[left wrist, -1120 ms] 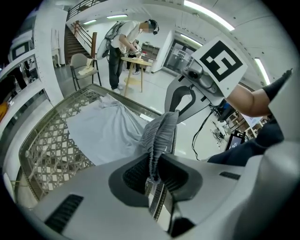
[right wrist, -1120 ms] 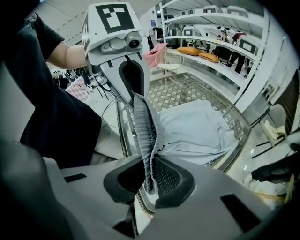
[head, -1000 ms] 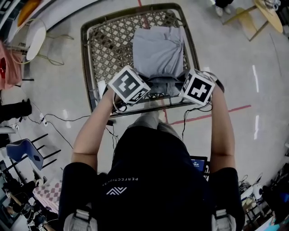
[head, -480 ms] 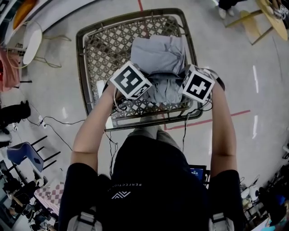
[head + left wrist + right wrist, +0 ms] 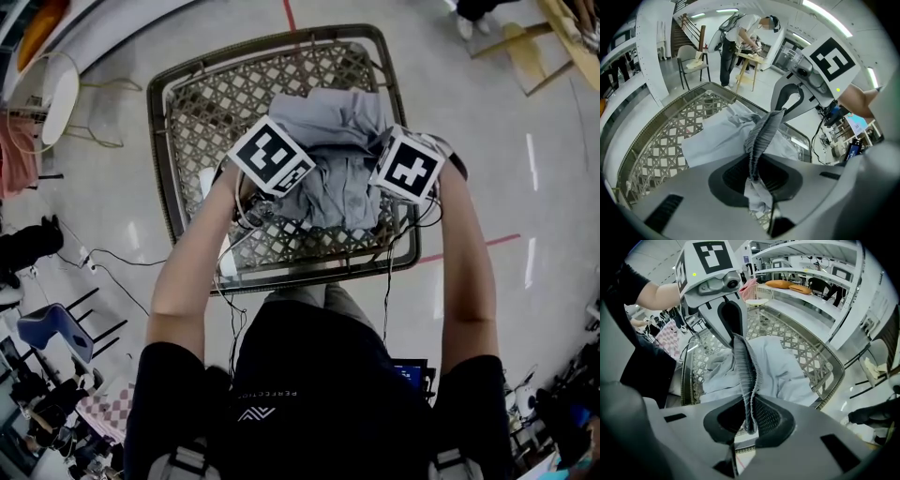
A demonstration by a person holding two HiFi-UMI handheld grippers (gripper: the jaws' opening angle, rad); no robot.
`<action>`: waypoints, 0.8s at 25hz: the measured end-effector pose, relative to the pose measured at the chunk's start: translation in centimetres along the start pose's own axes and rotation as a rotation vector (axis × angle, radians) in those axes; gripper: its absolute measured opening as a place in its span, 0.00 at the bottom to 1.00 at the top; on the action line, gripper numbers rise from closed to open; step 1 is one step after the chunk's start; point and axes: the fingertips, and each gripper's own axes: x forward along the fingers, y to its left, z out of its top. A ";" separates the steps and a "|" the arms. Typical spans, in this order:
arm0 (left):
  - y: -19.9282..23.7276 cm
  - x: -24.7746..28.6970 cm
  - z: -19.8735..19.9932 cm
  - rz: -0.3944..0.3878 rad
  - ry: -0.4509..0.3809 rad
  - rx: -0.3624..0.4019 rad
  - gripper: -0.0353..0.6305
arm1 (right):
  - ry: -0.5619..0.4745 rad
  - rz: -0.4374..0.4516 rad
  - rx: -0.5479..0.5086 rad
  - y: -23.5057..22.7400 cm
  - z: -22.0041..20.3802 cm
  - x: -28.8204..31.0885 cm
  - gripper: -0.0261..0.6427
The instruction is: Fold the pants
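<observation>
Grey pants (image 5: pixel 330 120) lie bunched on a lattice-topped table (image 5: pixel 202 112). Their ribbed waistband (image 5: pixel 762 133) is stretched between my two grippers above the middle of the table. My left gripper (image 5: pixel 752 177) is shut on the waistband's left end, and cloth hangs below its jaws. My right gripper (image 5: pixel 749 422) is shut on the right end of the waistband (image 5: pixel 746 369). In the head view the left gripper (image 5: pixel 284 190) and right gripper (image 5: pixel 386 192) sit under their marker cubes on either side of the cloth, both pointing steeply down. The fingertips are hidden there.
The table's dark rim (image 5: pixel 309 279) lies just in front of the person's body. Cables (image 5: pixel 103 258) trail on the floor at left, near a blue chair (image 5: pixel 42 328). A wooden stool (image 5: pixel 539 37) stands far right. A person (image 5: pixel 736 42) works at a stand beyond the table.
Both grippers have carried the waistband away from the person's body, from the table's near edge to over its middle. The pants have bunched up beneath it.
</observation>
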 end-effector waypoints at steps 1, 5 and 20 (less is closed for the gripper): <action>0.4 0.1 0.2 -0.002 -0.003 -0.008 0.15 | -0.001 0.001 0.001 -0.4 0.1 0.1 0.12; 2.1 0.5 1.0 -0.005 0.003 -0.038 0.15 | 0.005 0.012 0.001 -2.1 0.6 0.5 0.12; 6.0 2.5 1.7 0.043 -0.001 -0.054 0.17 | -0.026 -0.055 0.053 -6.1 1.2 2.9 0.12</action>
